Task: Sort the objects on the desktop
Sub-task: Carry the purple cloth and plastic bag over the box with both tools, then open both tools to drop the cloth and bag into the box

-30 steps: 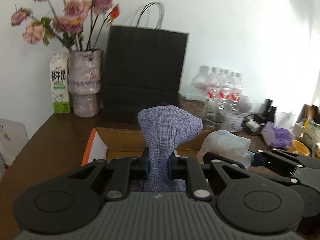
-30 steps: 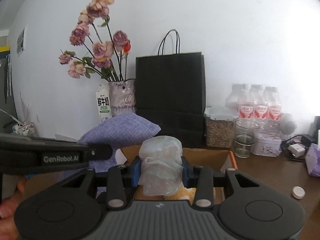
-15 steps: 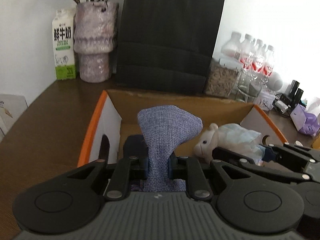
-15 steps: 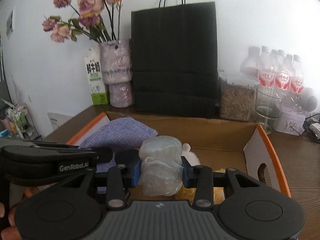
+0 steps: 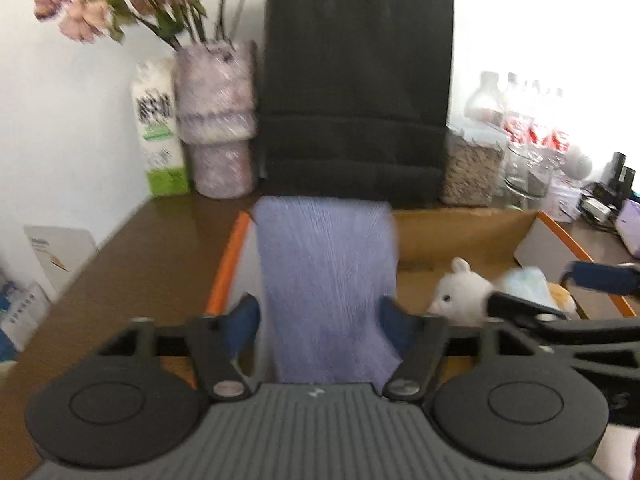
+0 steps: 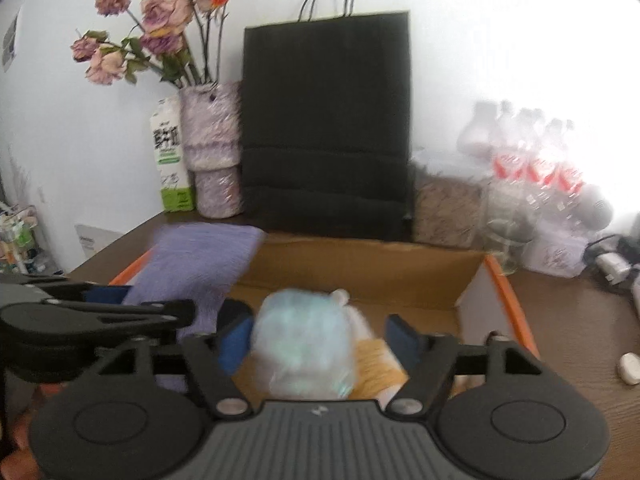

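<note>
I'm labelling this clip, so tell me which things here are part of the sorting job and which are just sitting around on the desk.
Part of the job:
- cardboard box
- purple cloth, between the opened left gripper
- bagged bundle, between the opened right gripper
- white plush toy in the box

Lying about:
- black paper bag
- flower vase
- milk carton
- water bottles
- grain container

- Left wrist cam: rides behind its gripper, tilted down, close over cardboard box (image 5: 460, 236), facing far wall.
- Right wrist cam: same angle, just to the right.
- Shared: box, black paper bag (image 6: 326, 128), vase (image 5: 216, 120), bottles (image 6: 532, 160).
</note>
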`<state>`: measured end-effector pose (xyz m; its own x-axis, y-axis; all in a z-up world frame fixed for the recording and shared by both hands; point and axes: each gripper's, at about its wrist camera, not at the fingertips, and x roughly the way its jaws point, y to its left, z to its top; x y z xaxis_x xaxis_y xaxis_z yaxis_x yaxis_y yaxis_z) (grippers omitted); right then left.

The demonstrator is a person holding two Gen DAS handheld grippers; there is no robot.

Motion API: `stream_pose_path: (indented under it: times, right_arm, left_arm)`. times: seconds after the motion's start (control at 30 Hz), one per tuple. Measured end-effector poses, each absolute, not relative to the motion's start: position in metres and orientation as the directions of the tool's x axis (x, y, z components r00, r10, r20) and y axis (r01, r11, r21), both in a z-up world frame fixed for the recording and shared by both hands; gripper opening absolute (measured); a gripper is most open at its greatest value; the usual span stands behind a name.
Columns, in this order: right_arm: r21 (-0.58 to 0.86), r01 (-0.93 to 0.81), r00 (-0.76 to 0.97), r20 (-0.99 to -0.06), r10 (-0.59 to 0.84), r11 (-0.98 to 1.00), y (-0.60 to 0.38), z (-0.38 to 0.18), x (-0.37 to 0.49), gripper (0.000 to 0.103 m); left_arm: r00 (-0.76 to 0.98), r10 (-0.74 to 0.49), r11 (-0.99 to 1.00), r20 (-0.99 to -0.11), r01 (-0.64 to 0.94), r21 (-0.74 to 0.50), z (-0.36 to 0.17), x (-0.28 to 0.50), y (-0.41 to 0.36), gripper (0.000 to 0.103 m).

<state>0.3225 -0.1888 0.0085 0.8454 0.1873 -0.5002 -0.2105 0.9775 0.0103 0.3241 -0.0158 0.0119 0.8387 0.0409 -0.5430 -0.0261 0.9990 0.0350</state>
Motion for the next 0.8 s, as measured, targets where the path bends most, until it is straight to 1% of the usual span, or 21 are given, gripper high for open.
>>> stream_pose_path:
  times: [0.03, 0.07, 0.1, 0.13, 0.17, 0.4, 0.57, 0.8]
  right_arm:
    - [0.012, -0.202, 0.850, -0.495, 0.182, 0.979, -0.191, 0.011, 0.321, 0.090]
    - [0.021, -0.199, 0.853, -0.489, 0.184, 0.980, -0.194, 0.014, 0.319, 0.094]
    - [0.031, -0.196, 0.854, -0.485, 0.187, 0.980, -0.197, 0.016, 0.317, 0.099]
    - [0.037, -0.189, 0.857, -0.482, 0.183, 0.981, -0.199, 0.018, 0.316, 0.101]
    - [0.038, -0.185, 0.859, -0.479, 0.180, 0.982, -0.201, 0.019, 0.314, 0.103]
    - [0.052, -0.183, 0.865, -0.466, 0.186, 0.982, -0.208, 0.031, 0.303, 0.103]
    - [0.037, -0.198, 0.880, -0.433, 0.194, 0.980, -0.208, 0.047, 0.283, 0.103]
    - [0.007, -0.203, 0.903, -0.384, 0.190, 0.979, -0.218, 0.067, 0.240, 0.103]
  left_arm:
    - [0.846, 0.048, 0.999, -0.531, -0.033, 0.037, 0.015, 0.322, -0.016, 0.092]
    - [0.853, 0.047, 0.999, -0.520, -0.037, 0.030, 0.018, 0.319, -0.015, 0.094]
    - [0.857, 0.050, 0.999, -0.513, -0.044, 0.023, 0.020, 0.318, -0.014, 0.101]
    - [0.860, 0.053, 0.999, -0.508, -0.050, 0.020, 0.021, 0.316, -0.014, 0.103]
    - [0.862, 0.050, 0.999, -0.504, -0.046, 0.020, 0.023, 0.314, -0.014, 0.103]
    - [0.875, 0.061, 0.998, -0.480, -0.043, 0.049, 0.040, 0.302, -0.020, 0.103]
    - [0.895, 0.071, 0.997, -0.441, -0.049, 0.061, 0.058, 0.281, -0.016, 0.103]
    - [0.916, 0.067, 0.998, -0.396, -0.058, 0.035, 0.079, 0.239, 0.002, 0.103]
